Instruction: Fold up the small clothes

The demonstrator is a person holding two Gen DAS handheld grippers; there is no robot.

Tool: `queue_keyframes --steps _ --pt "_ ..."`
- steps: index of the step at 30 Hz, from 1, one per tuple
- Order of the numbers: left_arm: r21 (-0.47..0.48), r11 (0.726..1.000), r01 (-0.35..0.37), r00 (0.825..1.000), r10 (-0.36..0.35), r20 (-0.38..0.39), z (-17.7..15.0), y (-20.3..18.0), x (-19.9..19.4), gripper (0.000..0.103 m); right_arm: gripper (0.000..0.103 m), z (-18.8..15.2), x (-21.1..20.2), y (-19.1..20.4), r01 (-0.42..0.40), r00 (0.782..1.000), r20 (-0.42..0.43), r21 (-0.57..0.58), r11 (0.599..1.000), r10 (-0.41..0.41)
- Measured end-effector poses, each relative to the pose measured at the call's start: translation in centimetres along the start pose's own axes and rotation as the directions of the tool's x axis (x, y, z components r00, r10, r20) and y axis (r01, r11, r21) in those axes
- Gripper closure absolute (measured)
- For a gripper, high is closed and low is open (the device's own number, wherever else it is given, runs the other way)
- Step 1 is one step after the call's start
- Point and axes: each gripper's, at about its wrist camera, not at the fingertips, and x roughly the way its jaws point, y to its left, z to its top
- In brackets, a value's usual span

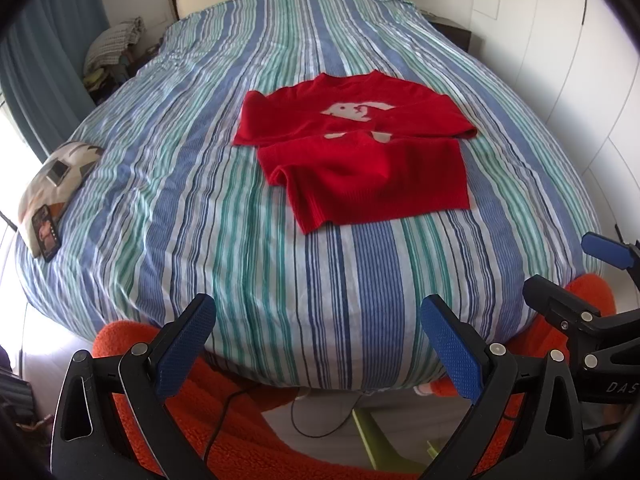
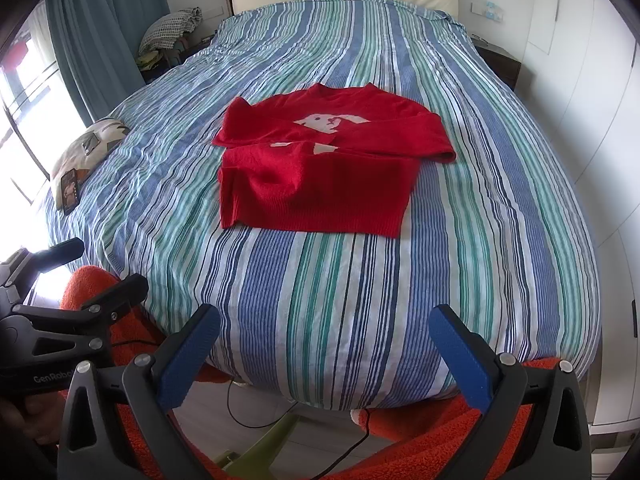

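Red sweater (image 1: pixel 356 152) partly folded on striped bed (image 1: pixel 248 240), well ahead of left gripper (image 1: pixel 320 344) and right gripper (image 2: pixel 324 356), both spread wide, empty.

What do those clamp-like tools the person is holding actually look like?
Each is a black plastic frame with triangular cut-outs and silver rivets. The left gripper and right gripper each end in two fingers faced with textured blue pads. White lettering marks the bodies. The person wears fuzzy orange clothing.
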Motion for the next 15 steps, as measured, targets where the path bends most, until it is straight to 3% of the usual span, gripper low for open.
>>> queue_keyframes --steps 15 --pt "0.000 1.000 0.001 1.000 -0.001 -0.001 0.04 0.03 0.00 0.001 0.000 -0.05 -0.06 0.01 0.005 1.000 0.006 0.003 1.000 -0.005"
